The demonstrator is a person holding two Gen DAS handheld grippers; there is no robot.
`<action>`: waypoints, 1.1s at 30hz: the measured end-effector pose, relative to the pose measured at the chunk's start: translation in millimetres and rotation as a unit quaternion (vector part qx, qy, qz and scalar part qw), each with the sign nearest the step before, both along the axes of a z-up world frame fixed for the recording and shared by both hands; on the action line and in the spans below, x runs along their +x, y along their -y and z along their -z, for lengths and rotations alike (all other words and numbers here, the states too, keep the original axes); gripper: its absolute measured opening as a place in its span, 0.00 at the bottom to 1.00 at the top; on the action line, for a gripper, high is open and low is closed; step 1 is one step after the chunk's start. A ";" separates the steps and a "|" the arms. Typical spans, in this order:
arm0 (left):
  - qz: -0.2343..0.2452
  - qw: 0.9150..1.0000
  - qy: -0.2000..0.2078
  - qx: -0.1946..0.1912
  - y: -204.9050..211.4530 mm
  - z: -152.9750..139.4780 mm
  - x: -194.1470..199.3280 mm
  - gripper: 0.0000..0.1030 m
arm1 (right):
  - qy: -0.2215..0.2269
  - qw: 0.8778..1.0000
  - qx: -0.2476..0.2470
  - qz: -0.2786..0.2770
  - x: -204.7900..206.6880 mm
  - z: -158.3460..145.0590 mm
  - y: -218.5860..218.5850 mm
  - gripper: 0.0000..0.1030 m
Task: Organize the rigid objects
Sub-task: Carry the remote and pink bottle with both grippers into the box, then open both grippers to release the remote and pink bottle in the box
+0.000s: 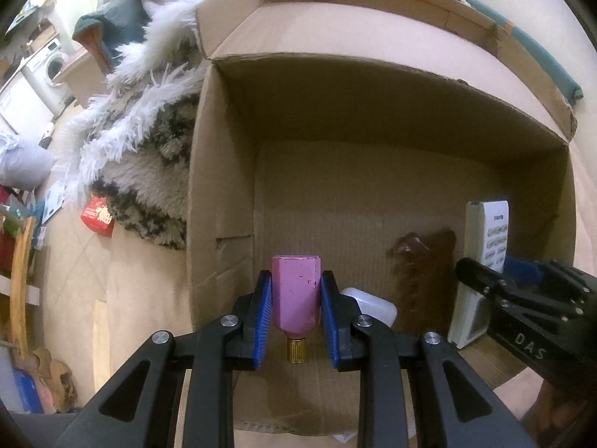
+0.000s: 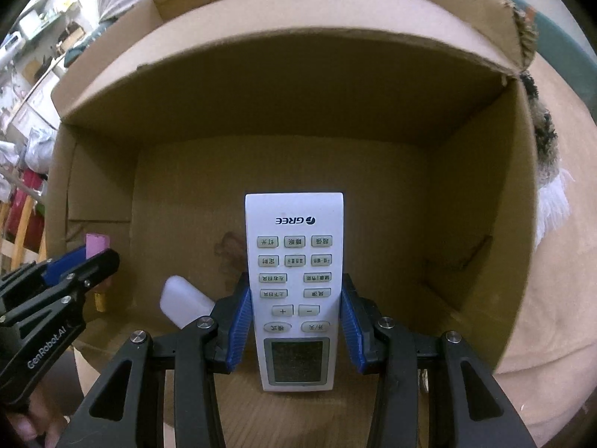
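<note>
Cardboard box point(image 1: 231, 171), open at the top with its flaps folded out, fills both wrist views, and both grippers hang over its inside, pointing steeply down. On its left, outside, lies a shaggy white and dark rug point(image 1: 149, 142); a red packet point(image 1: 97, 218) sits on the floor by the rug's edge. A dark brown stain point(image 1: 425, 261) marks the box floor. The right gripper point(image 2: 294, 321) has its jaws clenched on the sides of a white remote control point(image 2: 294, 287), button face toward the camera and screen end nearest it, held above the middle of the box. The left gripper point(image 1: 296, 317) grasps a pink bottle point(image 1: 296, 291) between blue pads, gold cap point(image 1: 296, 351) toward the camera, near the box's left wall. A small white plastic case point(image 2: 183, 302) lies on the box floor between the two grippers.
</note>
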State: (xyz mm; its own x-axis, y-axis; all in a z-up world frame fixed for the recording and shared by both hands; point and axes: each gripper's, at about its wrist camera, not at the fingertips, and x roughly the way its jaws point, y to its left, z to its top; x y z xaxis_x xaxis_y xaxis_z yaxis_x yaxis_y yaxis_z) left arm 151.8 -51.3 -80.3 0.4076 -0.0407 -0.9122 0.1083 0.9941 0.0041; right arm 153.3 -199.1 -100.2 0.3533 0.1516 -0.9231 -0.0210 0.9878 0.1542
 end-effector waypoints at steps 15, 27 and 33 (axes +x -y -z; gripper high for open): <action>0.012 1.000 -0.002 0.012 14.3 2.4 -4.0 0.22 | -0.024 0.999 0.015 0.014 6.2 8.3 18.8 0.45; 0.012 1.000 0.020 0.013 9.7 -8.5 -5.0 0.22 | 0.014 1.000 0.019 0.009 5.4 -13.4 20.5 0.51; 0.022 0.999 0.042 0.021 15.0 -20.0 -11.3 0.22 | 0.031 0.999 0.039 0.007 4.8 -22.4 24.0 0.62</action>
State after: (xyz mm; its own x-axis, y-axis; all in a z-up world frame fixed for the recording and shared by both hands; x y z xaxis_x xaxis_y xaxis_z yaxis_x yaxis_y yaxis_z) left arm 140.5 -66.3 -60.2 0.4822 -0.0240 -0.8757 0.1504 0.9870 0.0558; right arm 158.1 -223.1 -77.8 0.4126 0.2179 -0.8845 -0.0202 0.9729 0.2302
